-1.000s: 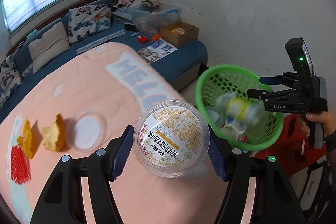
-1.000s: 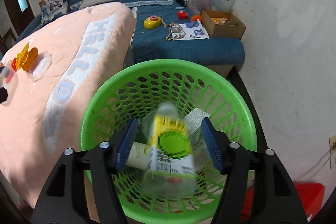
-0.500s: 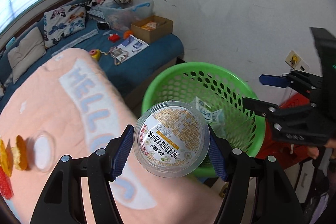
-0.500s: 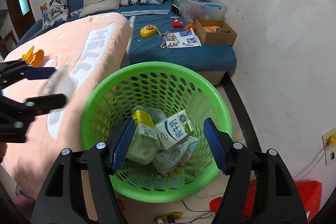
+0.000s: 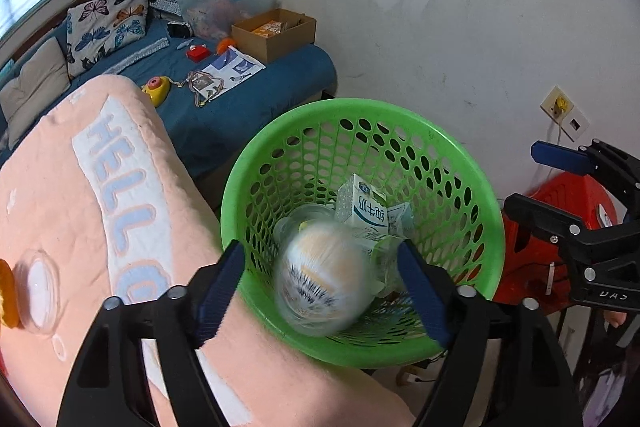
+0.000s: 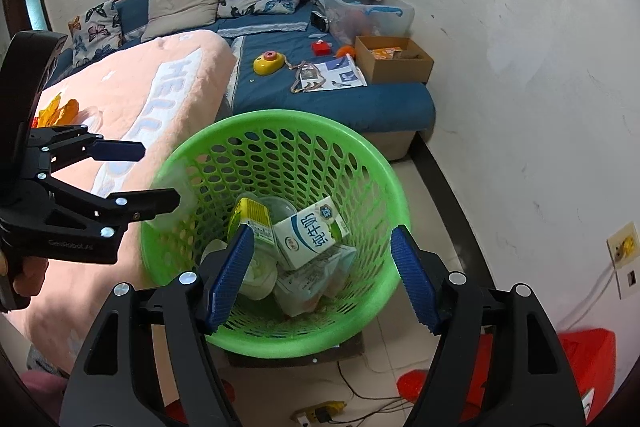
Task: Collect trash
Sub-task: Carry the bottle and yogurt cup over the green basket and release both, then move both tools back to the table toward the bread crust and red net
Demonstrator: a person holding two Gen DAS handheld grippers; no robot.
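Several pieces are already down in the green basket: a milk carton, a yellow-labelled bottle and clear packaging. One more is on its way: the blurred cup hangs free between the left gripper fingers, jaws opening, pads off it, right above the basket's near rim. Right gripper hovers over the basket, tilted down, jaws spread and empty. Further off, near the pink blanket's left edge, a clear lid and orange scraps look left to collect.
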